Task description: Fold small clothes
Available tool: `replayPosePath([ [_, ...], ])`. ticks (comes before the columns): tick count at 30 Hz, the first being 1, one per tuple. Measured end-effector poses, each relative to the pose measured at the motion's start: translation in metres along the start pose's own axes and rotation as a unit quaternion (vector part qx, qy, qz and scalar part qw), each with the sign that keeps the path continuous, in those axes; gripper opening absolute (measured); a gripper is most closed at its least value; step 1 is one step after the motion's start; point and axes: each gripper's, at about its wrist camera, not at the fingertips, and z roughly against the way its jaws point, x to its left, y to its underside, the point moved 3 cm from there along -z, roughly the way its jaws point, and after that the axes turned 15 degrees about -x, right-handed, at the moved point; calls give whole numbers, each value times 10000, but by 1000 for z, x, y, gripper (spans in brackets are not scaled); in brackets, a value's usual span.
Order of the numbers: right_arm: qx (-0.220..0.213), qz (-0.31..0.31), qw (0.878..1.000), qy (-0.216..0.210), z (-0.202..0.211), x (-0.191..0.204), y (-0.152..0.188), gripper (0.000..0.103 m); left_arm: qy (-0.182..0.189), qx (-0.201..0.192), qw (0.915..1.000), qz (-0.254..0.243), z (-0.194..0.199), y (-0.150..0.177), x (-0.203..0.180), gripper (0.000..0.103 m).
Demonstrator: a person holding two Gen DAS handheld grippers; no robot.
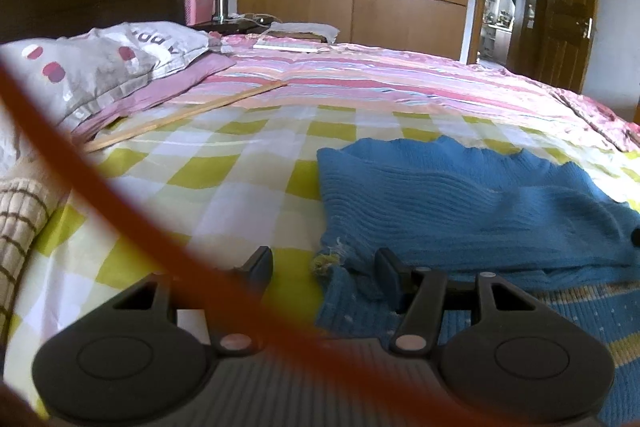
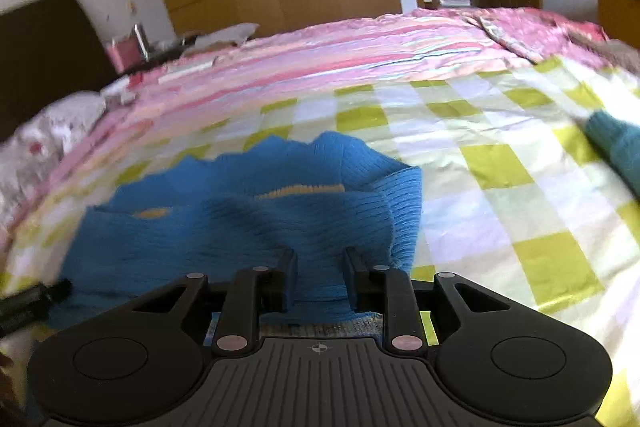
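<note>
The blue knit sweater (image 2: 248, 223) is seen partly folded, unfinished; left gripper (image 1: 324, 267) spread and empty, right gripper (image 2: 320, 267) narrowly parted, nothing visibly pinched.

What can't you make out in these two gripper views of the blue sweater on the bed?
- Left wrist view: a blurred orange band hides part of the checked sheet.
- Left wrist view: the blue sweater is cut off by the right edge.
- Right wrist view: the teal cloth is blurred and cut off.
- Right wrist view: the right gripper hides the sweater's near hem.
</note>
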Motion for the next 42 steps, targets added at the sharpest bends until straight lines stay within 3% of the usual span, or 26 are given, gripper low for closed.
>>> replayPosePath([
  [2,4,65,9999,99,-2,-1,-1,25,5,10,10000,-46,-1,1,-1,62],
  [5,356,124,9991,184,-14,-4,5,25,15,52,10000,24,-2,1,1,62],
  [7,276,122,9994,144,-7,-1,2,25,14,87,9999,88,0,0,2,62],
  [12,263,25,9996,-45,24,-4,2,26,159,328,9993,125,9,4,0,62],
  [18,589,-281,9976,-225,74,-23,26,28,380,522,9972,-389,53,21,-17,62],
  [21,712,-405,9964,-235,99,-33,40,30,404,663,9964,-354,73,29,-18,62],
  [31,900,-704,9923,-472,149,-49,75,33,58,1101,9928,-462,134,47,-14,62],
  [42,885,-921,9883,-834,189,-60,95,33,19,1181,9928,-188,167,46,6,62],
])
